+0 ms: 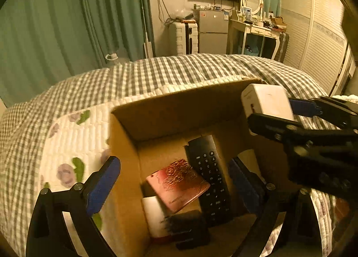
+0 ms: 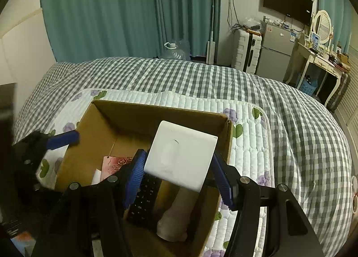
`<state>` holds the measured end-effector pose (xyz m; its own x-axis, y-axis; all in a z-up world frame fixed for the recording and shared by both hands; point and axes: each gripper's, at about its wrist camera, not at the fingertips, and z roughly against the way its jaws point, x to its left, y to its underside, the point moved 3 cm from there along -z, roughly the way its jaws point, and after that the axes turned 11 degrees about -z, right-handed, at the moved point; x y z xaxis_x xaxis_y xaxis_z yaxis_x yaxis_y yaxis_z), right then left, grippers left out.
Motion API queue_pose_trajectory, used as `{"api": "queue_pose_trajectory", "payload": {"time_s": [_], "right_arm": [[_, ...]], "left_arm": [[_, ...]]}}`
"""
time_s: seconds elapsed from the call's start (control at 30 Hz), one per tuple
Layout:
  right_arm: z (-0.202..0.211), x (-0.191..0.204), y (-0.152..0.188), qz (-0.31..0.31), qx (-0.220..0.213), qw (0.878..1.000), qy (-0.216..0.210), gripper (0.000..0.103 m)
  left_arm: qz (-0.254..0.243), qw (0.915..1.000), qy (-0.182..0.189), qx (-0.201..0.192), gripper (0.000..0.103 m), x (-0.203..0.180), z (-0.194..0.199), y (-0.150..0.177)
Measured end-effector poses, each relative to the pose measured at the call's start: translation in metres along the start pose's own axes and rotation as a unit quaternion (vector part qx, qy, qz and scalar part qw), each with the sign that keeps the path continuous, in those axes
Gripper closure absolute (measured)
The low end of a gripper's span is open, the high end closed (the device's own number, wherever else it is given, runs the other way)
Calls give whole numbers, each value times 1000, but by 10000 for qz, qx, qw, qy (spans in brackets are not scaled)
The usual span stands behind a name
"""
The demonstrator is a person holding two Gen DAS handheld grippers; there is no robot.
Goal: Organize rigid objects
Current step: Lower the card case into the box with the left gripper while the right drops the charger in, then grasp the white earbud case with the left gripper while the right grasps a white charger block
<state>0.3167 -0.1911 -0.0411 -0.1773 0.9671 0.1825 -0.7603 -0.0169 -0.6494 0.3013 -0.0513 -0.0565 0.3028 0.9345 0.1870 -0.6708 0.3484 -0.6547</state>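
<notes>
Right gripper (image 2: 179, 175): jaws closed on the white block (image 2: 182, 156), pinching its two side faces; the block hangs over the open box (image 2: 170, 111), toward its 3 o'clock wall.
Left gripper (image 1: 174, 181): jaws spread wide, holding nothing; one finger sits outside the box's 9 o'clock wall, the other inside, so it straddles that wall.
Box contents: remote (image 1: 209, 178) lies along the floor toward 3 o'clock; pink card (image 1: 177, 186) leans on it at centre; a white item (image 1: 154, 214) and a black item (image 1: 190, 228) sit at 6 o'clock. The right view also shows a pale cylinder (image 2: 176, 214) directly under the block.
Step in hand: by my reading, lowering the block into the box.
Risk, drop: the block is smooth and held only at its edges; a tilt or quick release could let it fall onto the remote or cylinder.
Risk, fit: the floor below is crowded, so the block may land tipped on the cylinder instead of flat.
Risk, box: it rests on a soft quilt (image 2: 248, 109); the left finger catching the wall could shift or tip it.
Risk, collision: both grippers are near each other over the box and could knock together.
</notes>
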Motion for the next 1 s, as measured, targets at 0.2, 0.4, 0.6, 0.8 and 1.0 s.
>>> {"api": "queue_pose_trajectory", "payload": {"time_s": [0.2, 0.4, 0.6, 0.8, 1.0], "right_arm": [[21, 8, -9, -44, -283, 9996, 49, 22], [78, 20, -6, 169, -496, 9982, 298, 22], [130, 30, 24, 140, -548, 9976, 411, 20], [125, 35, 74, -138, -236, 9991, 333, 20], [66, 27, 116, -292, 312, 9984, 367, 20]], "left_arm": [[-10, 9998, -156, -128, 4, 9, 37, 6], [234, 9990, -154, -337, 4, 16, 89, 21], [498, 9979, -199, -369, 4, 20, 131, 49], [658, 9974, -114, -265, 4, 21, 127, 88], [409, 9989, -220, 61, 4, 13, 84, 114]]}}
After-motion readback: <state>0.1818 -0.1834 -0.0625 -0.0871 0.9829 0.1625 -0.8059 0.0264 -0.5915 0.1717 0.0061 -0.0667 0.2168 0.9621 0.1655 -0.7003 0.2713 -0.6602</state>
